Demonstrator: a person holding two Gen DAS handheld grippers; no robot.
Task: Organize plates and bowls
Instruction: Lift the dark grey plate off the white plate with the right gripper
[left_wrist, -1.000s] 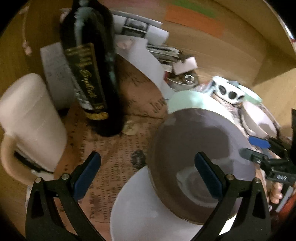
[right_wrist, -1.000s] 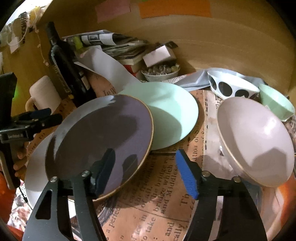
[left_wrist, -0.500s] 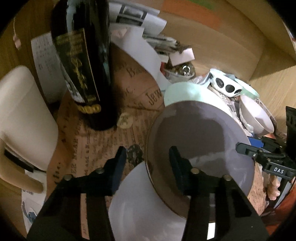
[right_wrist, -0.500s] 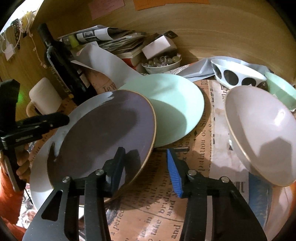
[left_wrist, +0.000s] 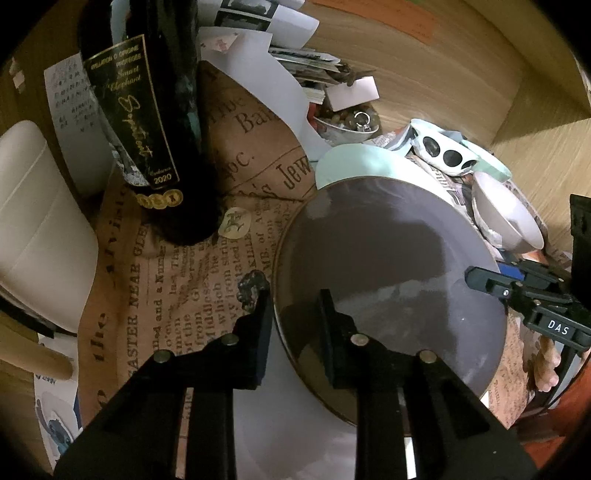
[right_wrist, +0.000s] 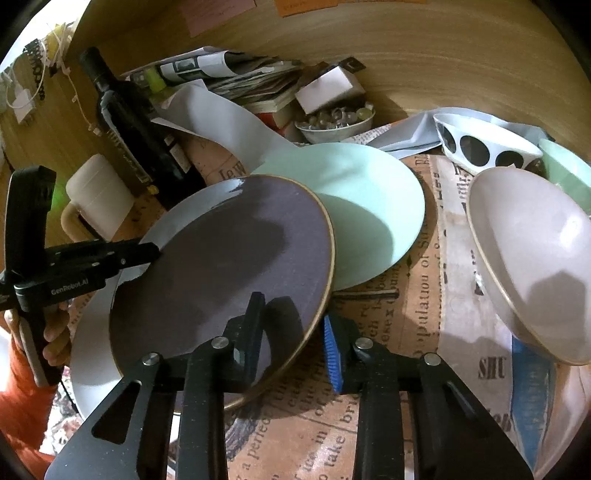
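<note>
A dark purple plate (left_wrist: 388, 280) (right_wrist: 229, 273) with a gold rim lies partly over a white plate (left_wrist: 288, 435) (right_wrist: 92, 350) and a mint green plate (left_wrist: 354, 162) (right_wrist: 369, 206). My left gripper (left_wrist: 295, 314) is shut on the purple plate's left rim; it also shows in the right wrist view (right_wrist: 147, 251). My right gripper (right_wrist: 295, 325) is shut on the plate's near right rim; it also shows in the left wrist view (left_wrist: 484, 277). A pale pink bowl (right_wrist: 535, 258), a spotted bowl (right_wrist: 480, 144) and a mint bowl (right_wrist: 569, 166) stand at the right.
A dark wine bottle (left_wrist: 147, 110) (right_wrist: 136, 136) and a cream mug (left_wrist: 33, 229) (right_wrist: 96, 195) stand at the left. Papers, books and a small dish of beads (right_wrist: 332, 122) crowd the back by the wooden wall. A newsprint cloth (right_wrist: 406, 332) covers the table.
Both grippers have closed from wide open onto opposite rims of the purple plate. The left gripper has moved forward toward the bottle.
</note>
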